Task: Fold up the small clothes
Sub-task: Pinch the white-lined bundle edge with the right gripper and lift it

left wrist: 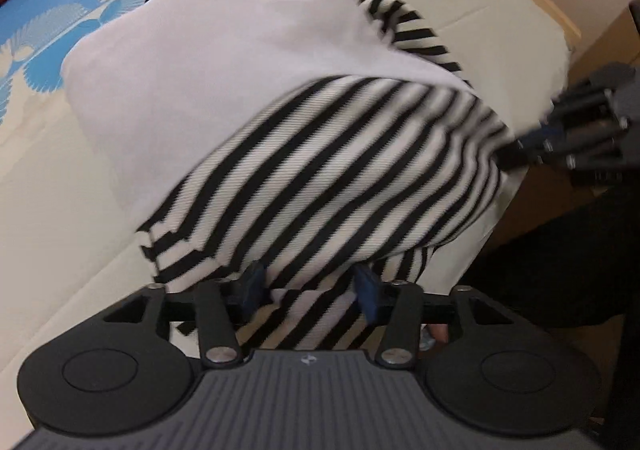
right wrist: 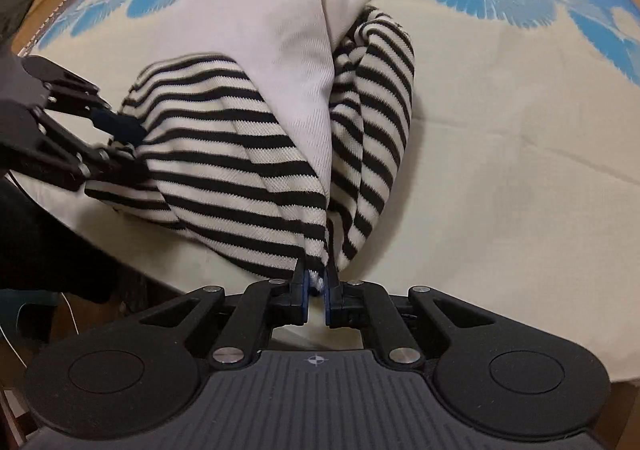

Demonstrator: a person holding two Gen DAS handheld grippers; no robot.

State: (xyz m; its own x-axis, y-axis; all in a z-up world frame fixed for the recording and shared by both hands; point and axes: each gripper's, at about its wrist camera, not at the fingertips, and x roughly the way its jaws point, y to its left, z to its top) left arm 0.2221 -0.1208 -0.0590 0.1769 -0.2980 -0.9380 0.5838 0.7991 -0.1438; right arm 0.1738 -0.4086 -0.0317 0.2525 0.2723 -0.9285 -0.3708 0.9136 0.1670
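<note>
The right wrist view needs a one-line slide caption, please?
Right gripper pinches the striped garment while the left gripper holds its other end.

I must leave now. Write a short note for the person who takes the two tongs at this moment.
Right tongs: shut on an edge of the striped garment.
Left tongs: fingers apart around another edge, so open; in the right wrist view they look pressed into the cloth.
The garment is bunched on the cream and blue sheet, white side partly showing.
Done: both edges reached.
Left: close the left tongs, spread flat, fold.
</note>
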